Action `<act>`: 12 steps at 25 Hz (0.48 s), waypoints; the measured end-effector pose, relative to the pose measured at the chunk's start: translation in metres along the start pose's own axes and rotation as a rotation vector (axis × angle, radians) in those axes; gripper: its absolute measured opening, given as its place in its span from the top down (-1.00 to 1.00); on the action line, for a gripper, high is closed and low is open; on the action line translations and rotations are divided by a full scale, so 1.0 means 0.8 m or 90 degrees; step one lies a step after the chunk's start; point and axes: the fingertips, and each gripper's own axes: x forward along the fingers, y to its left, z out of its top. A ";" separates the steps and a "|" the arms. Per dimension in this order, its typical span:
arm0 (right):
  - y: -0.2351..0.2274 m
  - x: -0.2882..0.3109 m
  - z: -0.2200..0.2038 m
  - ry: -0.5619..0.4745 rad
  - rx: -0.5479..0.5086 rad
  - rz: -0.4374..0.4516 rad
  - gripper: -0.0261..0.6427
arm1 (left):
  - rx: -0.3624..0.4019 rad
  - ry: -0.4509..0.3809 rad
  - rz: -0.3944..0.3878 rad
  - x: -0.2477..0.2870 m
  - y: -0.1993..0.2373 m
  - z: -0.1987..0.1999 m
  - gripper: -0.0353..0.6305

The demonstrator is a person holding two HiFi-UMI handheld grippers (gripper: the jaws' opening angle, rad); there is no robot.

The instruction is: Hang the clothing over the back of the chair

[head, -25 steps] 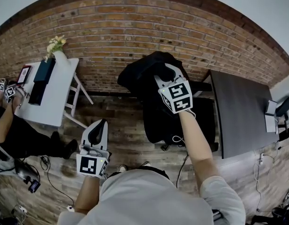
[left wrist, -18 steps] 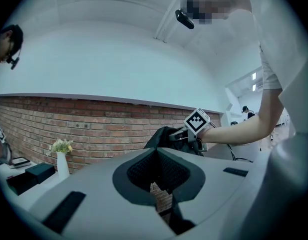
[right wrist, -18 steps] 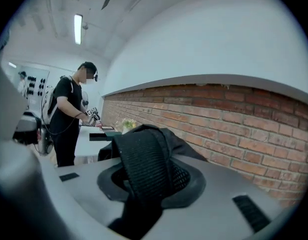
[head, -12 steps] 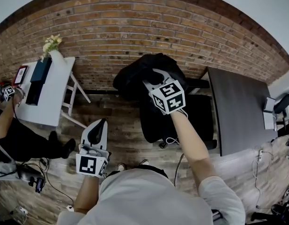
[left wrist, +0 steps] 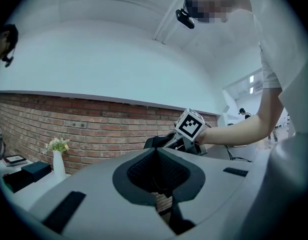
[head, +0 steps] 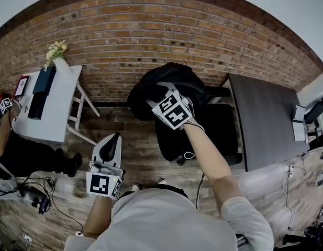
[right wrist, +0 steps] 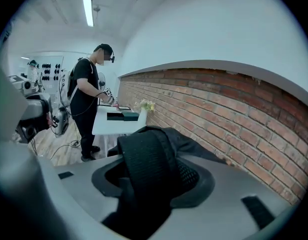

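White surface [head: 55,114] stands far left, nearer middle the left claw [head: 112,140] hangs with its jaws together on nothing, and black clothing [head: 145,90] lies bunched over the back of the chair [head: 220,134], a fold between the opening jaws of the right claw [head: 159,90].

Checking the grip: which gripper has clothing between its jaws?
The right gripper: black clothing sits between its opening jaws; the left gripper has empty jaws.
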 end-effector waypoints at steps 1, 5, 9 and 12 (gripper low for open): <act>0.004 -0.001 0.000 0.002 0.005 0.018 0.21 | -0.001 0.001 0.003 -0.003 0.002 0.000 0.82; 0.020 -0.017 0.014 -0.029 0.068 0.107 -0.08 | -0.009 0.007 0.014 -0.016 0.011 -0.004 0.82; 0.020 -0.032 0.022 -0.073 0.130 0.132 -0.08 | -0.010 0.008 0.008 -0.023 0.010 -0.007 0.82; 0.018 -0.045 0.026 -0.105 0.160 0.120 -0.08 | -0.010 0.010 0.000 -0.028 0.007 -0.008 0.82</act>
